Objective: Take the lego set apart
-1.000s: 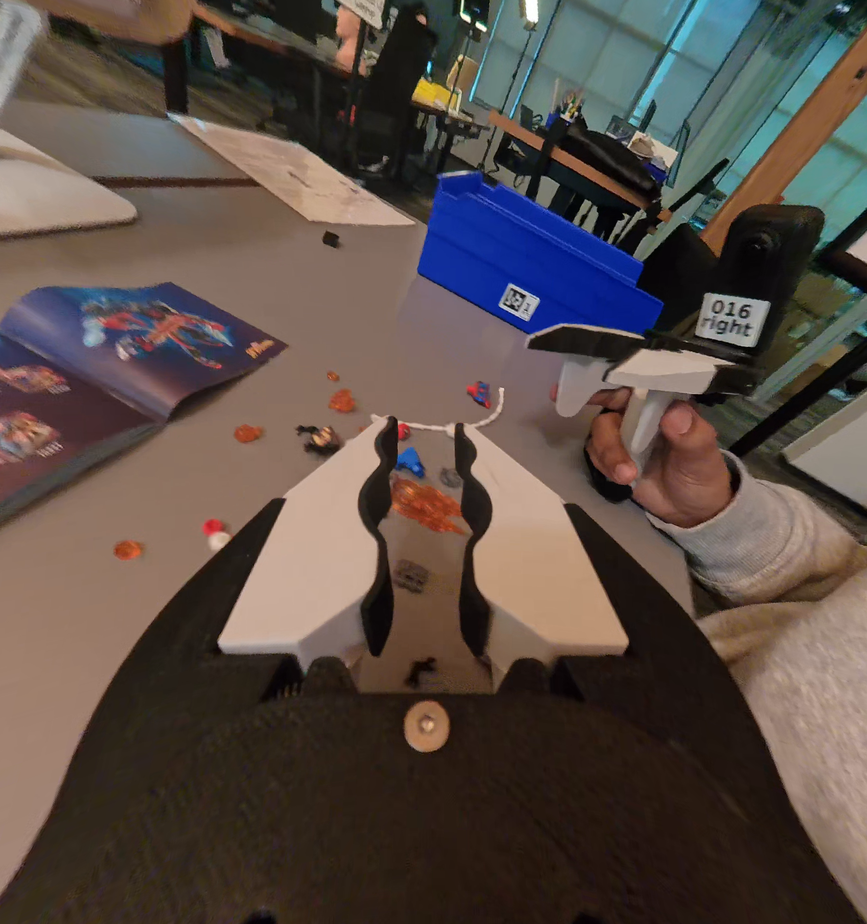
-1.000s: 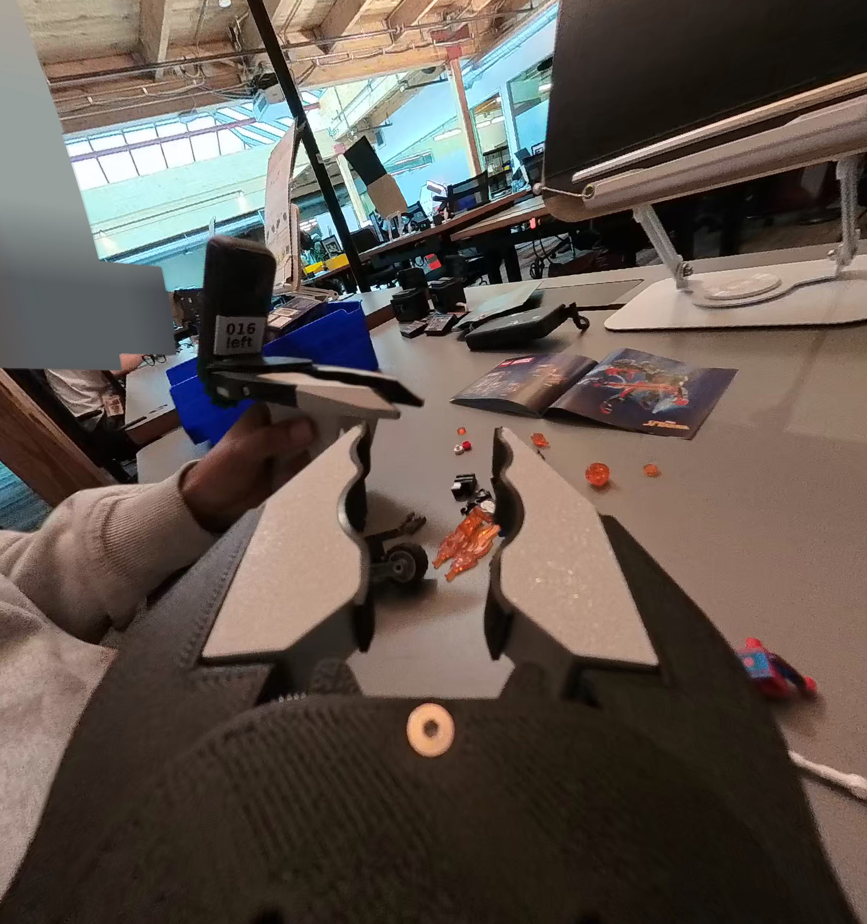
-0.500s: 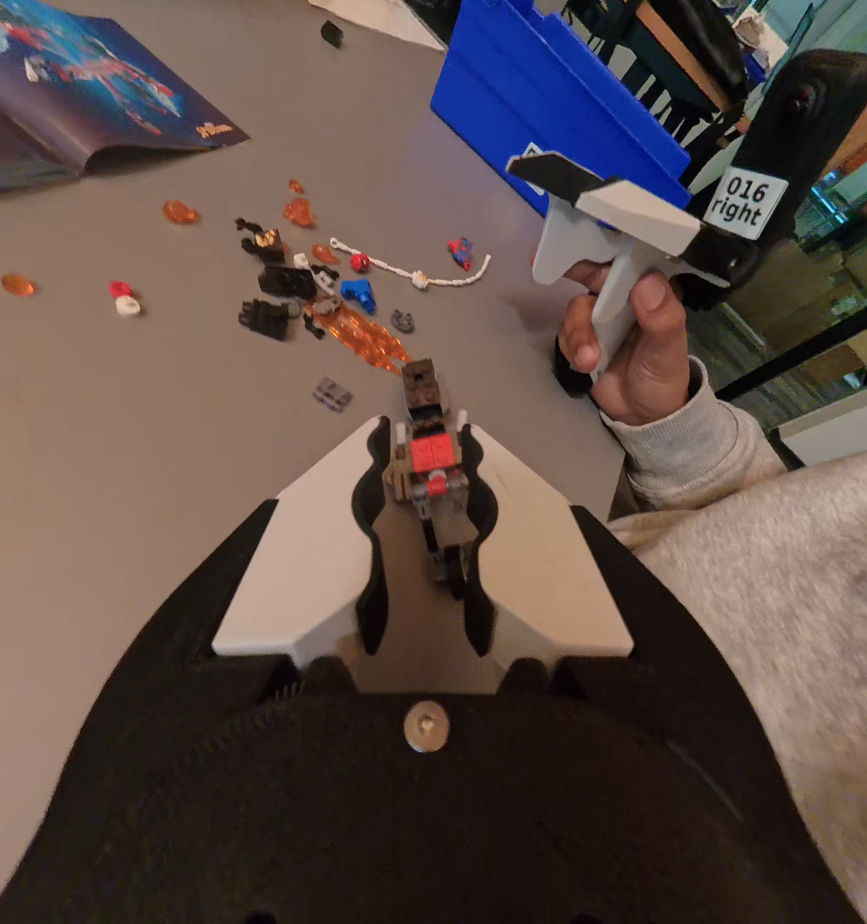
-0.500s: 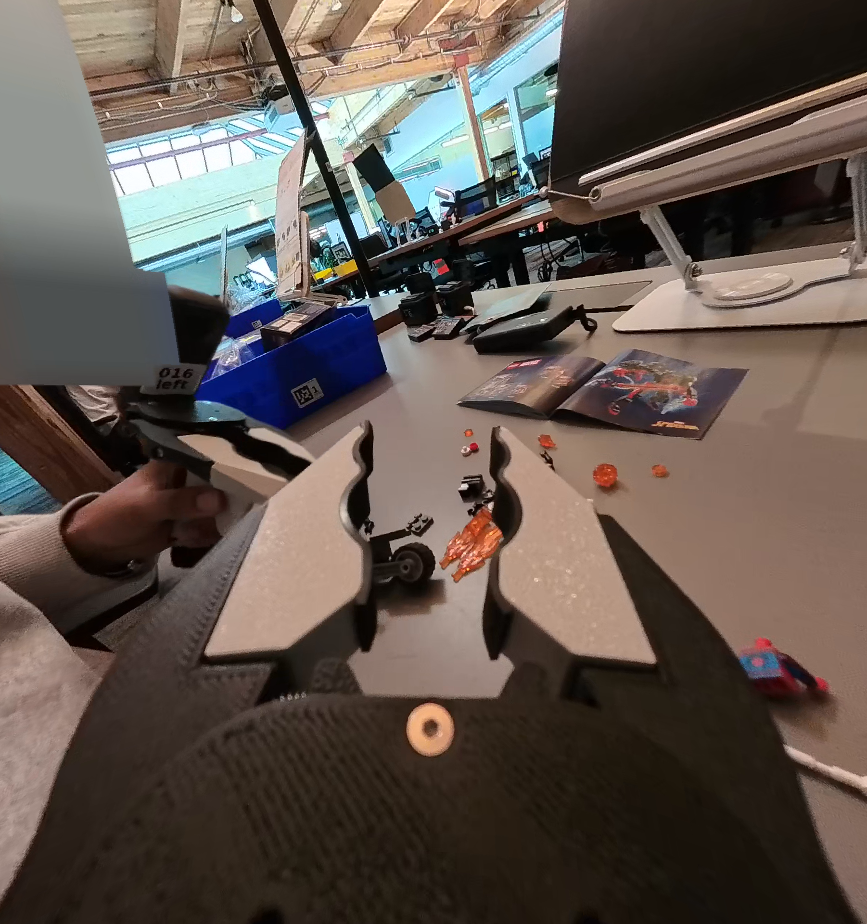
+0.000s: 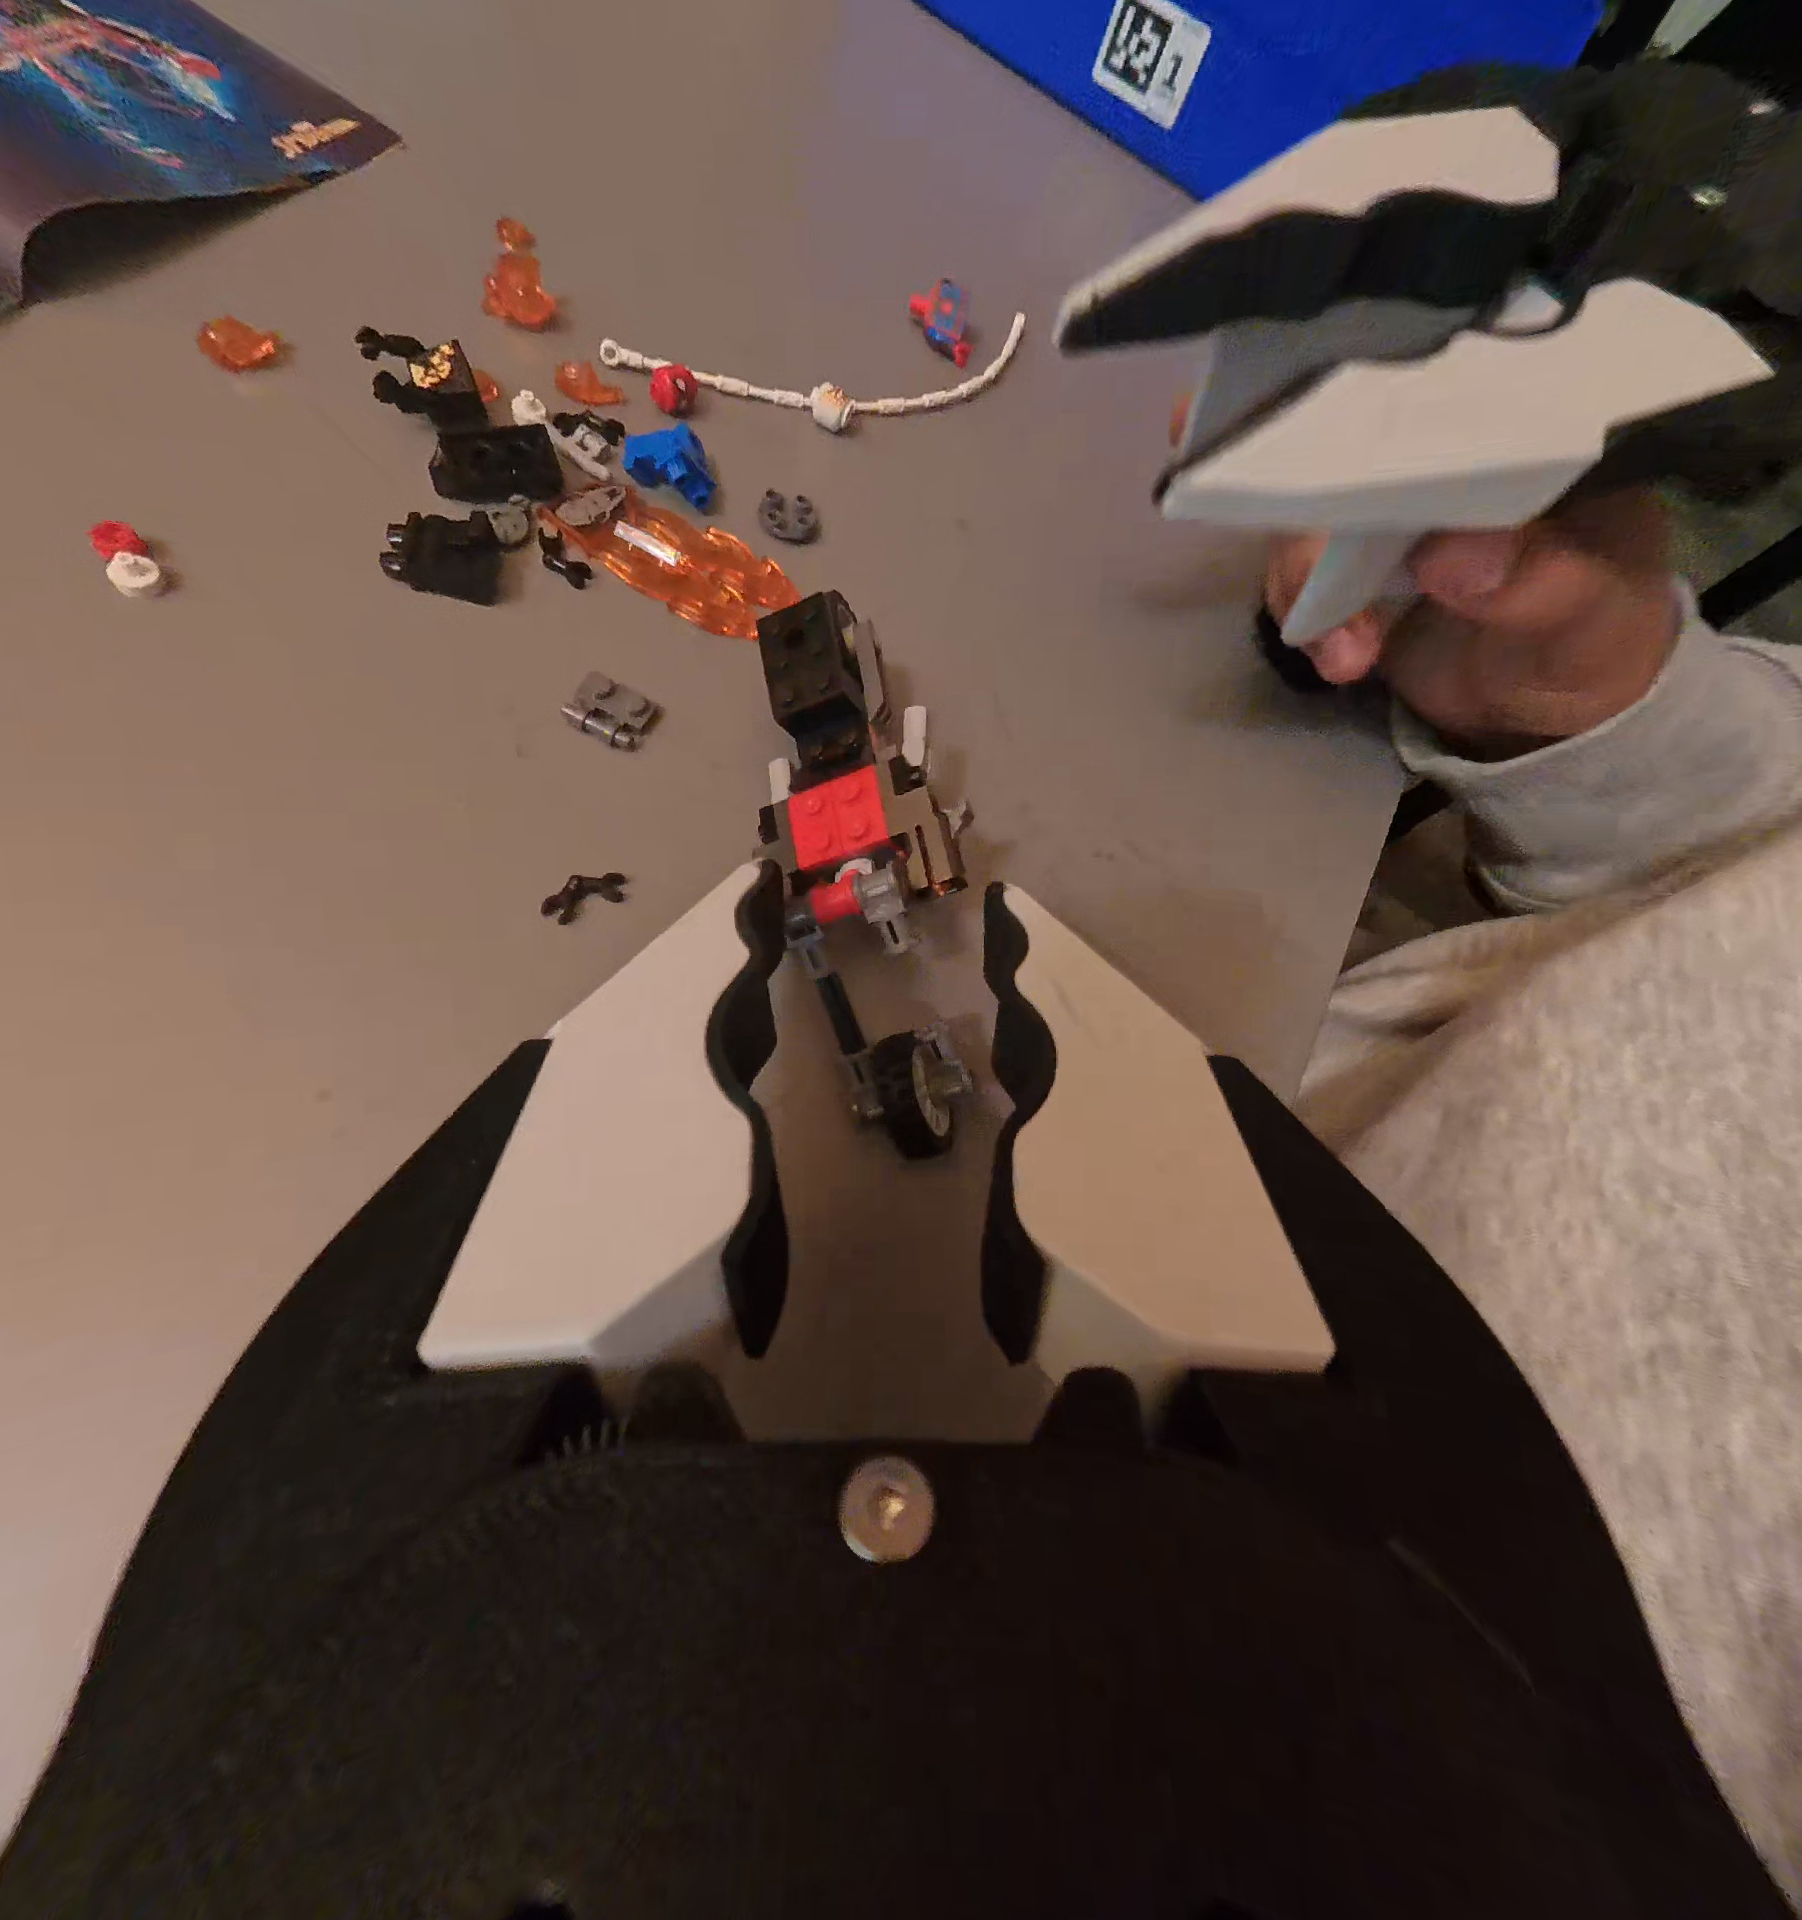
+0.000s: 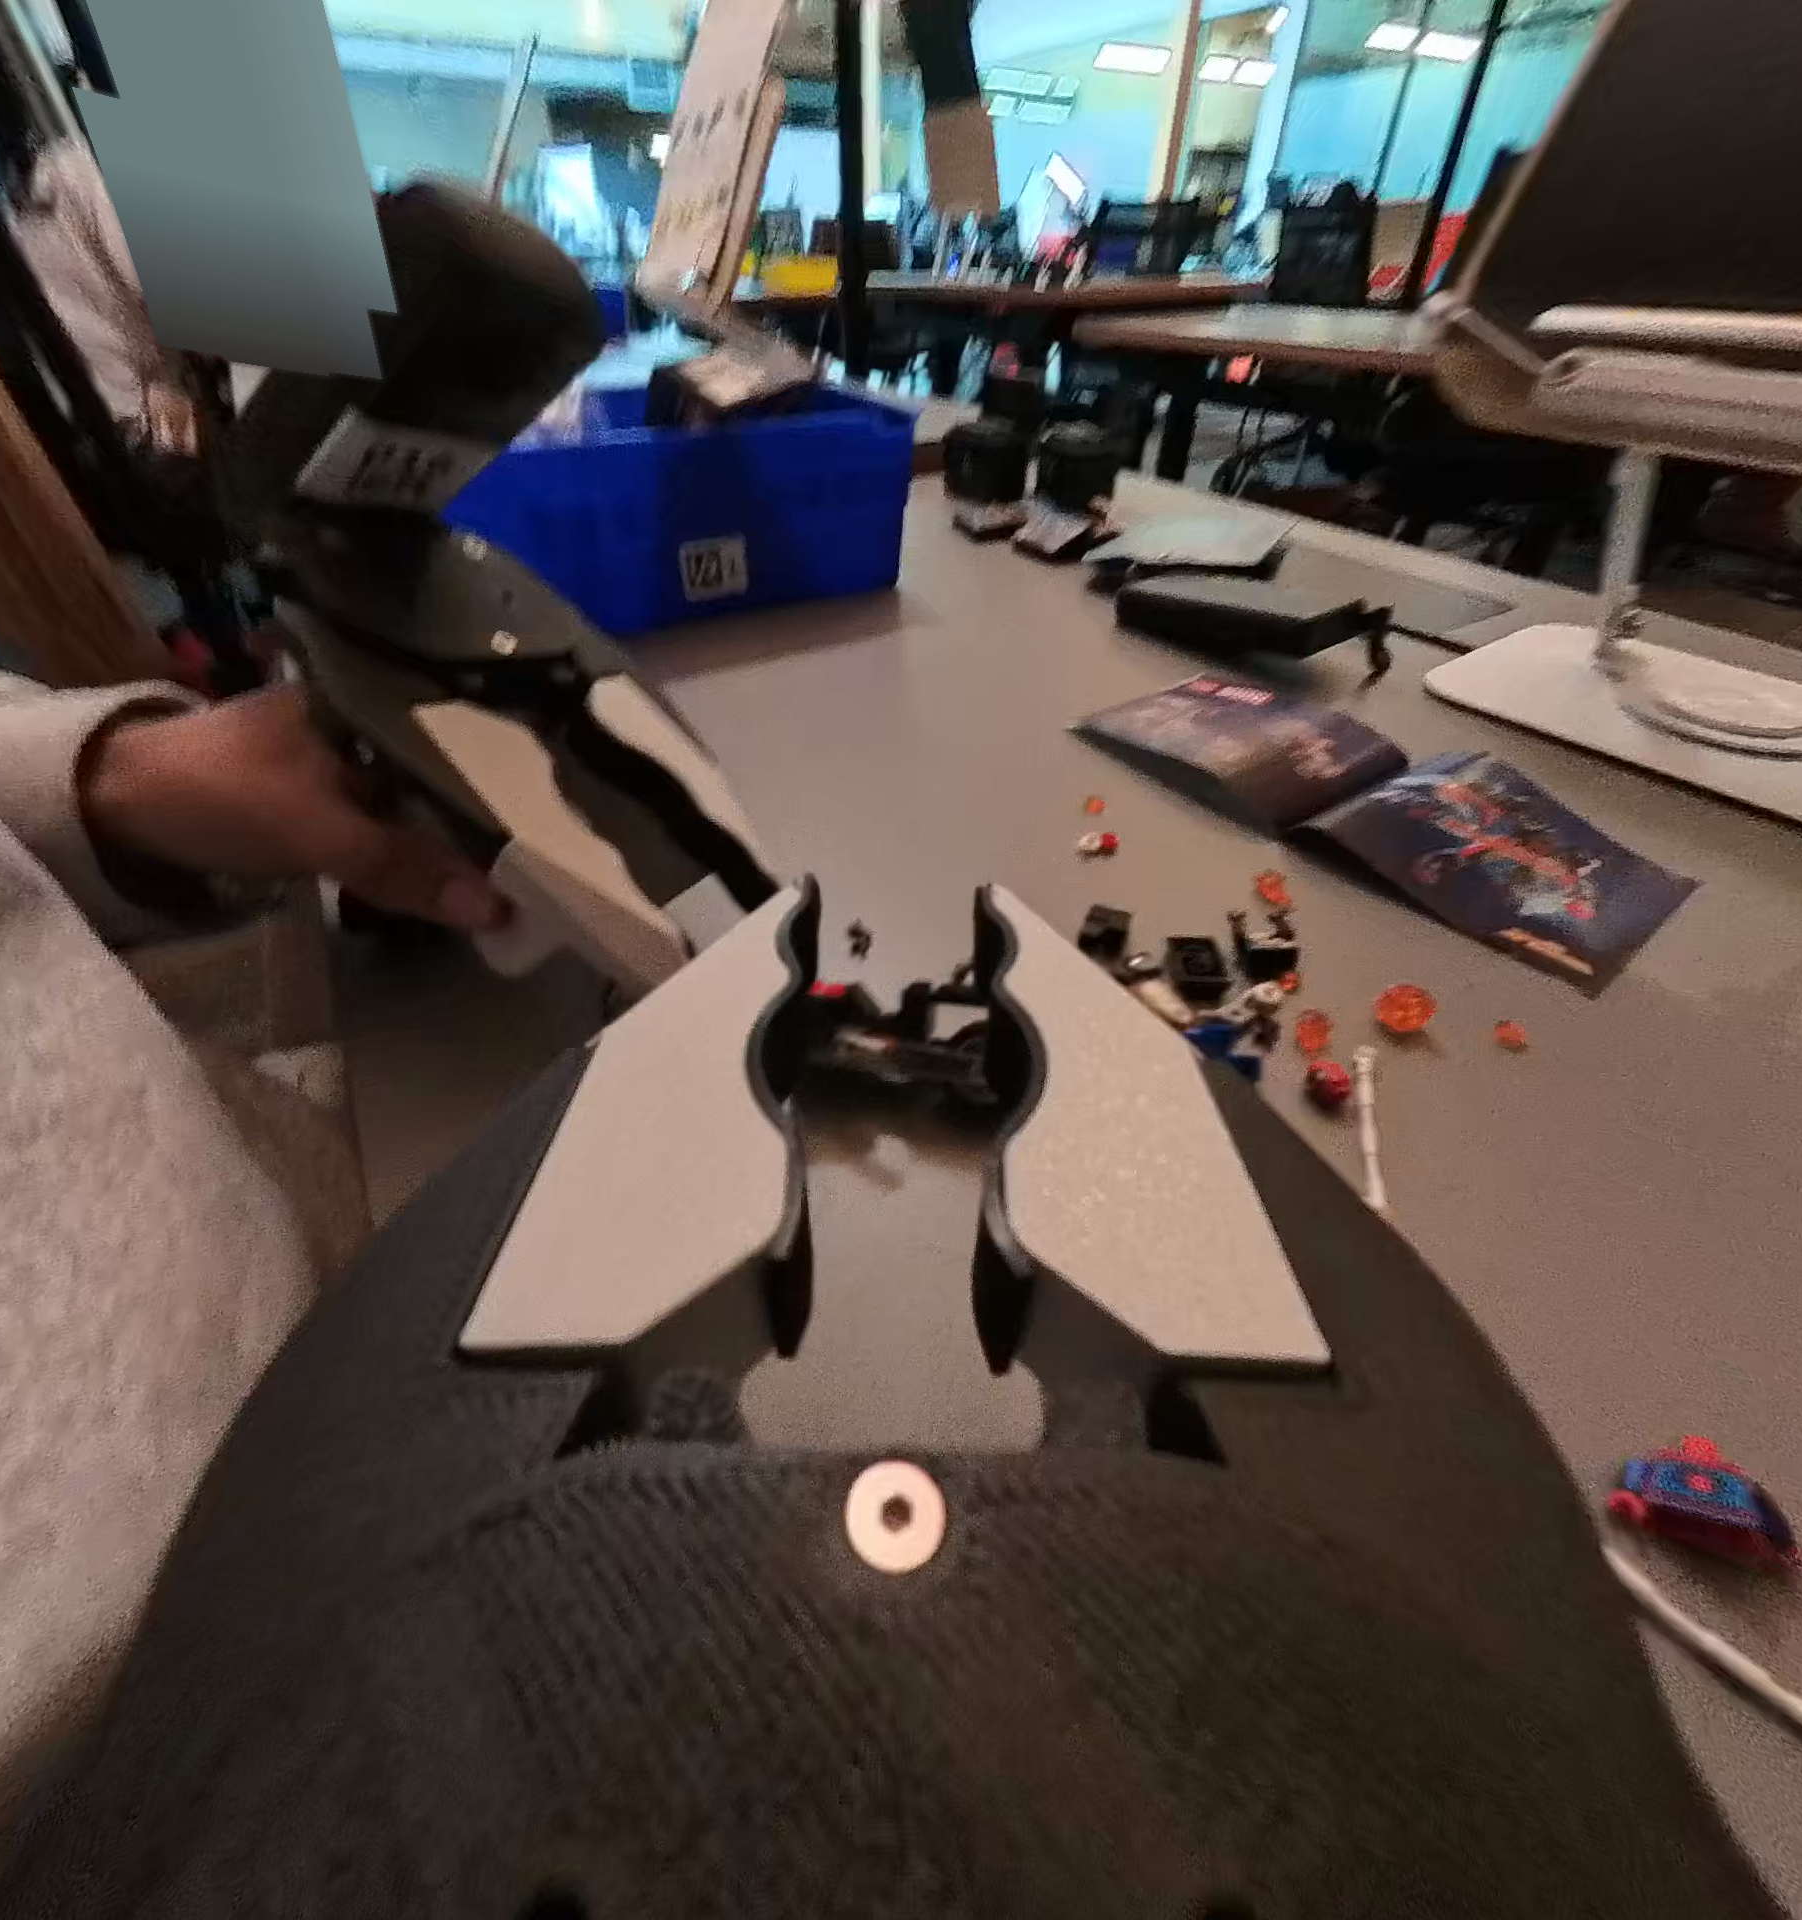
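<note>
On a grey desk, both tongs gape: left gripper straddles a partly dismantled black-and-red brick motorcycle; right gripper empty.

Blue bin, open booklet on grey table, monitor stand

Smooth matt grey tabletop, glossy translucent orange plastic flame pieces, shiny hard plastic lego motorbike, matt white gripper fingers, rough black printed gripper body, glossy paper booklet, soft knit grey sleeve
</note>
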